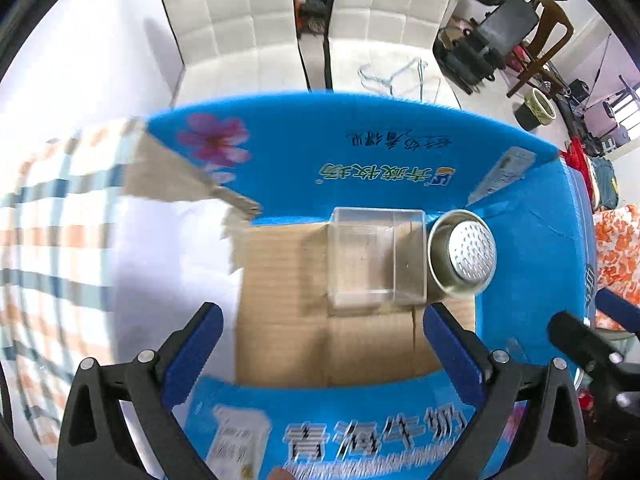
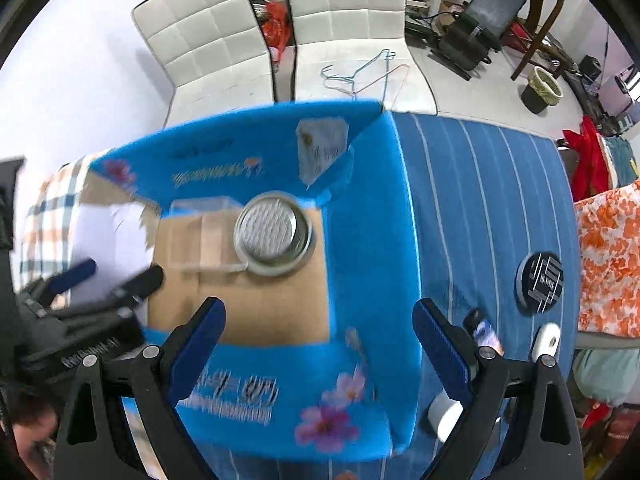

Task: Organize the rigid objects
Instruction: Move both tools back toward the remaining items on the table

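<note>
A blue cardboard box (image 1: 400,152) with open flaps stands on the table; it also shows in the right wrist view (image 2: 372,240). On its brown floor lie a clear plastic box (image 1: 376,256) and a steel perforated cup (image 1: 462,258); both also show in the right wrist view, the clear box (image 2: 200,236) and the cup (image 2: 274,236). My left gripper (image 1: 322,344) is open and empty above the box's near side. My right gripper (image 2: 318,342) is open and empty over the box's near flap. The right gripper shows at the right edge of the left view (image 1: 592,344); the left gripper shows at the left of the right view (image 2: 108,276).
On the blue striped cloth (image 2: 480,200) right of the box lie a round black disc (image 2: 540,280), a small white object (image 2: 546,342), a white cylinder (image 2: 446,416) and a small dark item (image 2: 482,330). Two white chairs (image 2: 248,36) stand behind the table. A checked cloth (image 1: 52,220) lies left.
</note>
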A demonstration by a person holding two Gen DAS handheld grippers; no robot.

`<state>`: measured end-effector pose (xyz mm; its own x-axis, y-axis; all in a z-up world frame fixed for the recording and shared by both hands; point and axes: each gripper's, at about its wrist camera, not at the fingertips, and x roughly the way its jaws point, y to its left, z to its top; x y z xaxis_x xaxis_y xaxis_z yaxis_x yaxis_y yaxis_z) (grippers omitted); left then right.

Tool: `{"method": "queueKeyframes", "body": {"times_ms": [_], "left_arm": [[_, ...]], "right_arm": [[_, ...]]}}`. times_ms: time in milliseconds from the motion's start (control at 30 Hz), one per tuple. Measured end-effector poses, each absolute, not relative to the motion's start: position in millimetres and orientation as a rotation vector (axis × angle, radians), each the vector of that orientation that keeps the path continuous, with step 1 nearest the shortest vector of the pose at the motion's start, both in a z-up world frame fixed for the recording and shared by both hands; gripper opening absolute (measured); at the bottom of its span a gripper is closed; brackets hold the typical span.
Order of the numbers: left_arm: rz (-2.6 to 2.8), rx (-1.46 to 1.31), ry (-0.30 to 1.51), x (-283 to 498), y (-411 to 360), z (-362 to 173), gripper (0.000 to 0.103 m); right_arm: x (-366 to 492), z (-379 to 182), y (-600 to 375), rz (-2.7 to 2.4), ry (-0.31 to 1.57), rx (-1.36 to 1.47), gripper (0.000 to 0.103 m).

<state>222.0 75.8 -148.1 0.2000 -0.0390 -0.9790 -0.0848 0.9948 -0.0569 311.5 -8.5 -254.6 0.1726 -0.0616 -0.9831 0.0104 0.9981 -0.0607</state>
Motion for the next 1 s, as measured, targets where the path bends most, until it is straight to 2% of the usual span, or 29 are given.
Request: {"method": "queueKeyframes", "body": {"times_ms": [233, 633, 700, 733, 1000], "left_arm": [[0.109, -0.048, 1.28, 196.2, 81.2, -117.2, 0.103], [0.12, -0.043, 1.158, 127.4, 67.4, -32.7, 0.103], [0.107, -0.046, 1.134, 119.2, 66.1, -20.1, 0.103], [0.103, -0.045, 1.121, 114.7, 65.2, -14.0, 0.103], [-0.006, -0.028, 1.092, 100.5, 31.6, -9.5, 0.103]], "right_arm": [[260.4, -214.0, 0.4, 0.007, 1.327, -0.025, 0.097], [191.0, -129.6, 16.8, 0.044, 1.217, -0.022, 0.097], [181.0, -121.4, 16.1, 0.033, 1.199, -0.015, 0.099], [173.9, -117.0, 13.0, 0.02, 1.191, -0.006, 0.103], [134.1, -119.8, -75.3, -0.177, 1.225, 0.093, 0.103]]}}
